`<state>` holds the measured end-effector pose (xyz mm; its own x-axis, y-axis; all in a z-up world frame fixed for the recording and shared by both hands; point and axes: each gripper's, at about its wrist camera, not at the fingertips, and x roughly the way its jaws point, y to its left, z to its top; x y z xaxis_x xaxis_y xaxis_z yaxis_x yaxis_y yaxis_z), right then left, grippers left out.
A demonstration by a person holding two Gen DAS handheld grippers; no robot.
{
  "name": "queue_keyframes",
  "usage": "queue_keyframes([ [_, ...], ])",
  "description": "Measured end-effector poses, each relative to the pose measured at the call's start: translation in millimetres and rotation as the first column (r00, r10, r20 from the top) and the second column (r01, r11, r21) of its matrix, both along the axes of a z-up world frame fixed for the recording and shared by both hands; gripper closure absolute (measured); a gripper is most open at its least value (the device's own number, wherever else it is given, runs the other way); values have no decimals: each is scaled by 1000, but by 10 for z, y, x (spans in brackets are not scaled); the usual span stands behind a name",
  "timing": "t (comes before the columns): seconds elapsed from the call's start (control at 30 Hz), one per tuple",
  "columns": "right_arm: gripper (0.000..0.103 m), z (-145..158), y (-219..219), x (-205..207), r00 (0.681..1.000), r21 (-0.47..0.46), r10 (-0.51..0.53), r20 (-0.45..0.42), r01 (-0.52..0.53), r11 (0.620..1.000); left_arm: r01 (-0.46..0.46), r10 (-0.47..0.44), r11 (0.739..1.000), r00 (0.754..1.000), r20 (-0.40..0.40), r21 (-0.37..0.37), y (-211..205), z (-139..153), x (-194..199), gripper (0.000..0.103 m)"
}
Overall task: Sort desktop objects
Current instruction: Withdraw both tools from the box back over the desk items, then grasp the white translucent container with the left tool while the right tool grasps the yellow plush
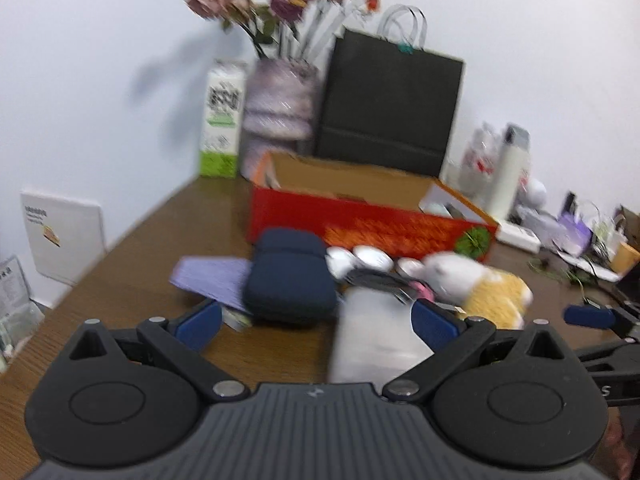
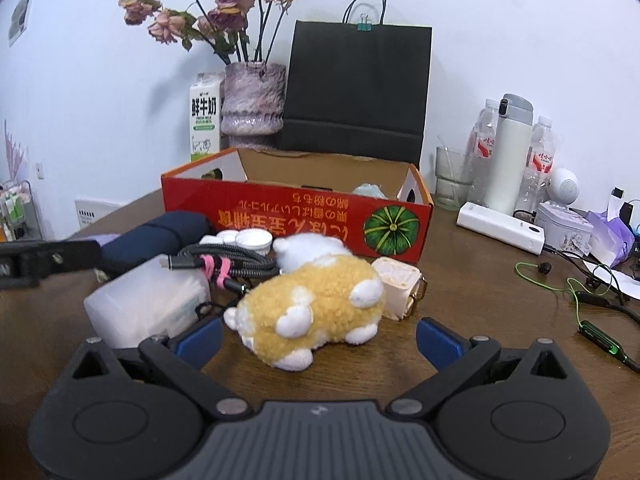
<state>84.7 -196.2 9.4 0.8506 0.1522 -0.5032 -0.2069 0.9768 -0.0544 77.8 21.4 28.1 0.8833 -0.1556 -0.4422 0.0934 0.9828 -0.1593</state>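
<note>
Your right hand-held gripper (image 2: 319, 336) hangs with its blue-padded jaws spread wide over a brown wood-grain counter (image 2: 480, 300), empty, framing a fluffy yellow-and-white plush toy (image 2: 316, 304) that lies on its side just beyond the fingertips. Just right of the plush sits a small cream boxy case (image 2: 398, 286) with a metal clasp; to its left lies a translucent white plastic box (image 2: 148, 304), with a coil of braided dark cable (image 2: 228, 264) bound by pink ties against its far edge. Farther left rests a rounded navy fabric pouch (image 2: 160, 236), and small white round caps (image 2: 248, 239) sit just in front of a red cardboard box (image 2: 296, 216), open-topped and printed with a green pumpkin.

Your left hand-held gripper (image 1: 316, 320) is likewise spread and holds nothing; in its blurred view the white plastic box lies near its right finger and the navy pouch just beyond its middle, on top of a flat lilac sheet (image 1: 212, 276).

Against the pale wall at the far side stand a mottled ceramic vase (image 2: 254, 100) of dried roses, a milk carton (image 2: 205, 120), and a black paper bag (image 2: 356, 84) clipped at its handles. Far right are a white flask (image 2: 510, 156), water bottles and a white power strip (image 2: 500, 227).
</note>
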Motion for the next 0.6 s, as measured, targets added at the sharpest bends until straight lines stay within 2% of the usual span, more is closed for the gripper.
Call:
queue_keyframes([
  [0.2, 0, -5, -101, -59, 1000, 4, -22, -1, 22, 1000, 34, -33, 999, 998, -45, 35, -243, -93, 47, 0],
  [0.43, 0, -34, -232, -29, 998, 47, -53, -28, 55, 997, 14, -5, 996, 994, -105, 88, -453, -193, 181, 0],
  [0.6, 0, -51, -187, -34, 999, 36, -29, -28, 30, 999, 6, 2, 998, 993, -116, 64, -424, -210, 242, 0],
])
